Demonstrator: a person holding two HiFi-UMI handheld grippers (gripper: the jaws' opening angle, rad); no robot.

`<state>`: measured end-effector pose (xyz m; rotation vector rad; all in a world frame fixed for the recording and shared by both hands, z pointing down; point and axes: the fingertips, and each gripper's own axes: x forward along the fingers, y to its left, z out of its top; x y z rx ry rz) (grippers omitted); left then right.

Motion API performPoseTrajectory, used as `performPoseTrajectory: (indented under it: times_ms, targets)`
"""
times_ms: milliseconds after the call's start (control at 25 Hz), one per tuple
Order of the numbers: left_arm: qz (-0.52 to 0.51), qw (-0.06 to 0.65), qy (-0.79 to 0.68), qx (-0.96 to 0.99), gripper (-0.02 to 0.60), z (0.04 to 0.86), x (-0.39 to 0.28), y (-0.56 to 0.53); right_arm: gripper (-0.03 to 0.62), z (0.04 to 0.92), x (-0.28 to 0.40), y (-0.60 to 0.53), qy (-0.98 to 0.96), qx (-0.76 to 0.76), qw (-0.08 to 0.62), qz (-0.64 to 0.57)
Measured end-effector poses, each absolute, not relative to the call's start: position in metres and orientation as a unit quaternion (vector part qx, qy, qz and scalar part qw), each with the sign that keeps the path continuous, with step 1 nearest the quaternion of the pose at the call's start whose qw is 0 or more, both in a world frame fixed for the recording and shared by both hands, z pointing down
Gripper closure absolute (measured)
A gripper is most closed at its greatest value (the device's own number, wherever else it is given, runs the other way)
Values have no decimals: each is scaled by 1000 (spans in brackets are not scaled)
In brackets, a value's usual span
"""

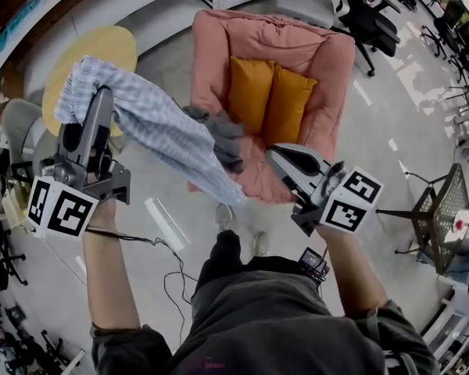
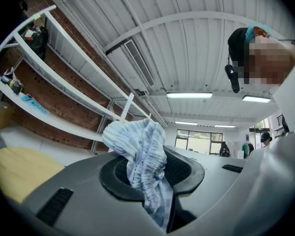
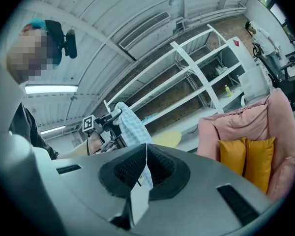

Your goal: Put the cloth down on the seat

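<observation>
A blue-and-white checked cloth (image 1: 164,127) hangs stretched between my two grippers, in front of a pink armchair (image 1: 305,49). My left gripper (image 1: 96,94) is raised at the left and shut on a bunched end of the cloth (image 2: 142,146), which spills out over its jaws. My right gripper (image 1: 272,153) sits lower, near the seat's front edge, shut on a thin edge of the cloth (image 3: 143,181). Two orange cushions (image 1: 270,96) lean against the chair back. A grey garment (image 1: 223,135) lies on the seat's left side, partly hidden by the cloth.
A round yellow table (image 1: 86,61) stands to the left of the armchair. A black office chair (image 1: 371,18) is behind it at the right, and a wire-mesh chair (image 1: 445,209) at the far right. A white strip (image 1: 166,223) and a cable lie on the floor by my feet.
</observation>
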<state>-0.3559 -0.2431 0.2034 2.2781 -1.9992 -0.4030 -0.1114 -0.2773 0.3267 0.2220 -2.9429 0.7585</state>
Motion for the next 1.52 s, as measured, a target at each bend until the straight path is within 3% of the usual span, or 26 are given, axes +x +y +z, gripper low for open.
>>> performPoseTrajectory:
  times_ms: [200, 800, 1520]
  targets:
    - [-127, 43, -669, 731, 476, 213, -437, -256, 577, 339, -168, -286, -962, 68, 62, 256]
    - [-106, 44, -699, 706, 474, 225, -571, -314, 577, 364, -233, -313, -954, 85, 88, 272]
    - [-101, 172, -634, 748, 472, 441, -412, -286, 577, 460, -240, -281, -945, 37, 128, 298]
